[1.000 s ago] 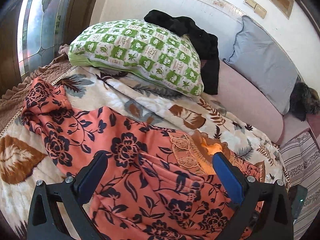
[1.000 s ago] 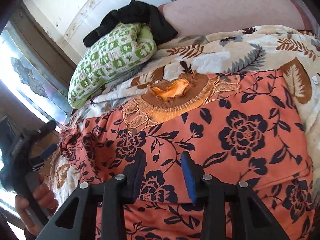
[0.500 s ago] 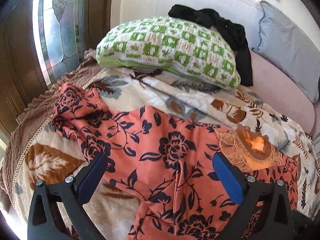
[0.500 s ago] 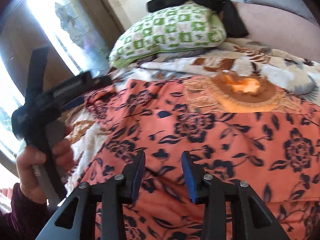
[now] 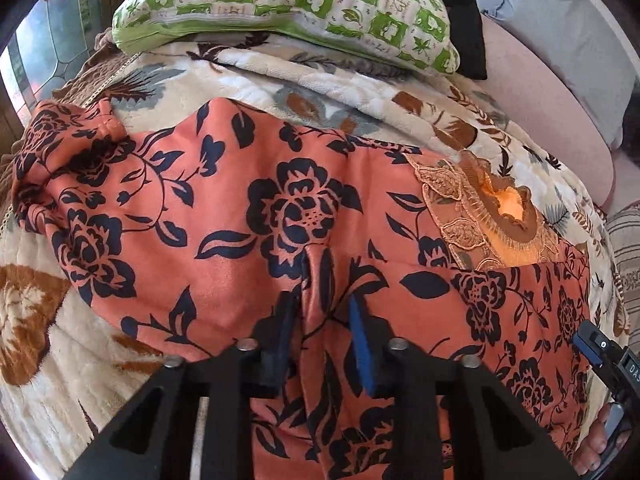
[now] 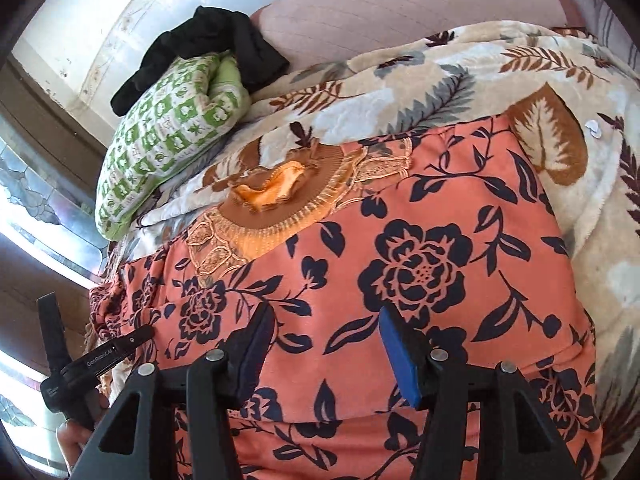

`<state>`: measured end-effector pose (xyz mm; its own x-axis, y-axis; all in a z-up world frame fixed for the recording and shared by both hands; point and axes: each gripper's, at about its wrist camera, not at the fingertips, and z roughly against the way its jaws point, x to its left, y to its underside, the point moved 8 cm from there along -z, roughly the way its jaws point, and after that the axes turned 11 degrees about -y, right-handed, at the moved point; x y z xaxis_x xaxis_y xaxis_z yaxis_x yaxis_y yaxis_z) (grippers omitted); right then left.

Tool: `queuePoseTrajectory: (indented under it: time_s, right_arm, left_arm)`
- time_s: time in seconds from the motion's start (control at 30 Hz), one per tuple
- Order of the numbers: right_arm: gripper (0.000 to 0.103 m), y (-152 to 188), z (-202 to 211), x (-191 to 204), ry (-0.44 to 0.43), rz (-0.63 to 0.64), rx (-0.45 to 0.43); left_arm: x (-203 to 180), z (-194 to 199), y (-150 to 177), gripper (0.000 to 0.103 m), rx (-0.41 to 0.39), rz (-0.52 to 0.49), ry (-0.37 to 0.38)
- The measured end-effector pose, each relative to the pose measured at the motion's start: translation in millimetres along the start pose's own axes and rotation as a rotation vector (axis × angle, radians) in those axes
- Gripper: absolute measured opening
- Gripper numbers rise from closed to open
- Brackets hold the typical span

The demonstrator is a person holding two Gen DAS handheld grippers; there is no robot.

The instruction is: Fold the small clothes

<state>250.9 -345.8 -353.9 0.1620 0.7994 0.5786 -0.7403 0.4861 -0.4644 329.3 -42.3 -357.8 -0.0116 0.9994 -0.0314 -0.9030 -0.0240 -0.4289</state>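
**One floral top, two grippers on it**

Orange floral top (image 5: 280,208) spread on leaf-print blanket (image 5: 280,76); lower hem cut off by frame. Left gripper (image 5: 320,320) pinches a raised fold of it. Right gripper (image 6: 320,344) spread wide, holding nothing. 1 green pillow (image 6: 168,128), 1 black garment (image 6: 216,40) partly hidden behind.

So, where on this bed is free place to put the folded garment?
Free: the leaf-print blanket right of the orange floral garment, and the pink bedding behind it. Crowded: the far left, where the green checked pillow and a black cloth lie.
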Motion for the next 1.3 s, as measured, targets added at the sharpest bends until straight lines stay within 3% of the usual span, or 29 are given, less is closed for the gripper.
queuePoseTrajectory:
  time_s: [0.07, 0.23, 0.33, 0.4, 0.5, 0.57, 0.6, 0.63, 0.73, 0.77, 0.8, 0.87, 0.97, 1.07, 1.13, 1.2, 1.3]
  right_arm:
    - [0.059, -3, 2, -9, 0.009, -0.022, -0.018]
    - [0.059, -8, 5, -24, 0.026, -0.054, -0.062]
    - [0.059, -11, 5, -30, 0.048, -0.062, -0.084]
    - [0.059, -13, 6, -34, 0.057, -0.070, -0.099]
    - [0.059, -15, 2, -40, 0.079, -0.065, -0.103]
    - [0.060, -9, -12, -46, 0.098, -0.072, -0.037]
    - [0.060, -8, -15, -45, 0.123, -0.045, -0.026]
    - [0.060, -8, -14, -41, 0.146, -0.012, -0.029]
    - [0.061, -7, -12, -30, 0.132, 0.014, -0.015]
    - [0.061, -7, -10, -26, 0.094, 0.003, -0.026]
    - [0.061, -8, -7, -23, 0.065, -0.006, -0.040]
    - [0.064, -10, -4, -15, 0.025, 0.001, -0.068]
    - [0.066, -9, -5, -7, 0.011, 0.019, -0.076]
    - [0.066, -2, -14, -6, 0.009, 0.001, -0.031]
    - [0.066, 1, -21, -7, 0.006, -0.010, -0.013]
    - [0.066, 2, -23, -4, 0.014, 0.008, -0.009]
    - [0.066, 2, -26, 0, 0.011, 0.022, -0.002]
  left_arm:
    - [-4, 6, -5, 0.006, -0.027, 0.004, 0.017]
    - [-28, 44, -32, 0.006, -0.228, -0.090, 0.040]
    - [-39, 59, -47, 0.006, -0.335, -0.135, -0.004]
    - [-37, 61, -55, 0.006, -0.362, -0.128, -0.026]
    - [-26, 40, -54, 0.007, -0.287, -0.129, -0.118]
    - [-15, 6, -37, 0.008, -0.128, -0.135, -0.184]
    - [-9, -7, -29, 0.010, -0.055, -0.111, -0.176]
    - [-4, -9, -27, 0.011, -0.042, -0.078, -0.150]
    - [9, 22, -37, 0.014, -0.112, -0.029, -0.100]
    - [20, 36, -42, 0.030, -0.161, -0.001, -0.113]
    - [37, 50, -44, 0.060, -0.203, 0.039, -0.145]
    - [81, 74, -43, 0.090, -0.273, 0.163, -0.216]
    - [152, 89, -36, 0.091, -0.297, 0.364, -0.239]
    - [217, 69, -27, 0.091, -0.187, 0.558, -0.148]
    - [257, 55, -17, 0.090, -0.151, 0.694, -0.132]
    - [286, 47, -17, 0.089, -0.153, 0.751, -0.155]
    - [300, 41, -40, 0.089, -0.170, 0.698, -0.150]
